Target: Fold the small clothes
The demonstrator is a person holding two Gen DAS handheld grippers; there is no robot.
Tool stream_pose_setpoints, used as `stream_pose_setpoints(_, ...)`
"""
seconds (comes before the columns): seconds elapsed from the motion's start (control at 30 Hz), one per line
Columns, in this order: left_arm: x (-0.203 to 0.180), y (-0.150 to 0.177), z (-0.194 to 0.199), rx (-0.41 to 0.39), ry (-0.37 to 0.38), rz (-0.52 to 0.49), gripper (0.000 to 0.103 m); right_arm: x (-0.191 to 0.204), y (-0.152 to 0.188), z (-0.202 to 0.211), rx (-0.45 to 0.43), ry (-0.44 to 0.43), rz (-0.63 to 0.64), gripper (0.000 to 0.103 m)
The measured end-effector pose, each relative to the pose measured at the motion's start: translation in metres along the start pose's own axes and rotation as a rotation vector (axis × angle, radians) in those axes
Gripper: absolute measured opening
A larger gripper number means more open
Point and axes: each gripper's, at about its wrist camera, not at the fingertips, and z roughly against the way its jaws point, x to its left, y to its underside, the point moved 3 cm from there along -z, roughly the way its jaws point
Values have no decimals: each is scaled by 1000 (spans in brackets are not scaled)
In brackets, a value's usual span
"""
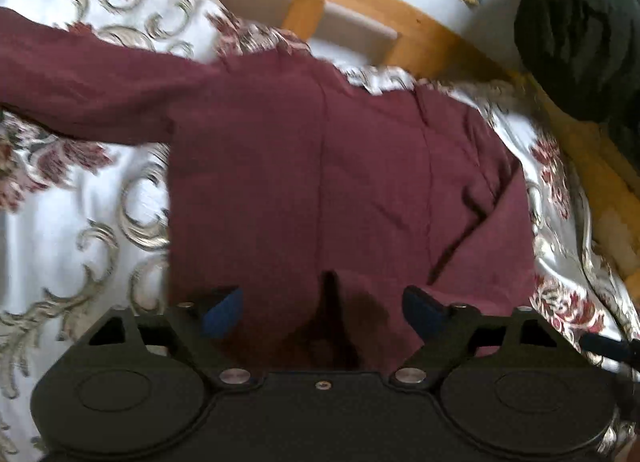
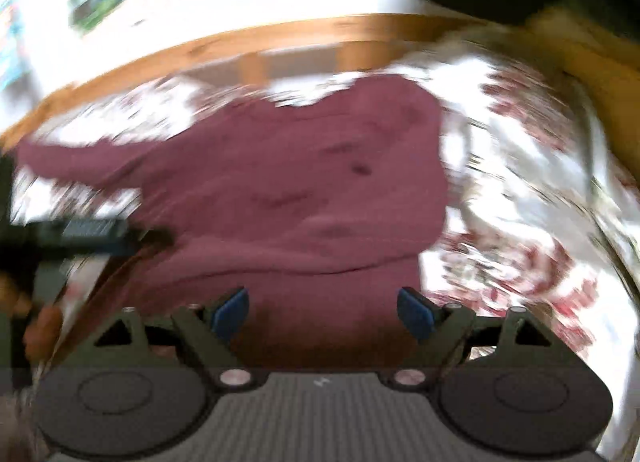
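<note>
**Both grippers open over a half-folded maroon top**

The top (image 1: 320,166) lies on the patterned bedspread (image 1: 60,222), inside the wooden bed frame (image 1: 420,34). Its right side looks folded in over the body; the left sleeve (image 1: 80,82) stretches out flat across the bedspread.

The left gripper (image 1: 324,310) hovers over the near hem, its fingers spread with nothing pinched between them. The right gripper (image 2: 324,312) is over the same hem, nearer the top's right edge, its fingers also spread and empty. The right wrist view is badly smeared, so I cannot tell if either pad brushes the cloth.

The risks, as I judge them:

- The sleeve is the likely next fold. A grab at its middle rather than its end would let the cuff trail and bunch under the body.
- The pads may pinch the bedspread along with the top, since both are soft and lie flush; lifting would then drag the whole layout.
- A deep bite at the hem could catch both layers and undo the fold on the right side.
- The grippers sit near each other and could collide.
</note>
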Motion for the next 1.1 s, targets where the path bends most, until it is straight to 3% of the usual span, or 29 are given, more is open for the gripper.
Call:
stream_pose_setpoints(0.1, -7, 5, -7, 20, 40, -32, 84, -28, -4, -1, -6, -3, -139, 86)
stream_pose_setpoints(0.17, -10, 9, -6, 10, 54, -58, 83, -38, -4, 0, -20, 18, -159, 86)
stream_pose_setpoints(0.27, -13, 10, -5, -3, 40, -70, 72, -52, -1, 1, -20, 46, -191, 86)
stream_pose_setpoints(0.47, -17, 10, 3, -55, 11, -123, 27, -66, -3, 5, -39, 13, -296, 86)
stream_pose_setpoints(0.53, -21, 9, 9, -81, 12, -162, 4, -66, -3, 7, -45, 8, -296, 86)
stream_pose_setpoints(0.57, -25, 9, 12, -99, 32, -183, 1, -65, -3, 7, -47, 8, -294, 86)
stream_pose_setpoints(0.87, -65, 22, 49, -185, 191, -422, 0, -66, -1, 12, -57, 38, -293, 86)
stream_pose_setpoints(1.1, -76, 47, 63, -40, 304, -511, 0, -76, 1, 13, -60, 74, -319, 86)
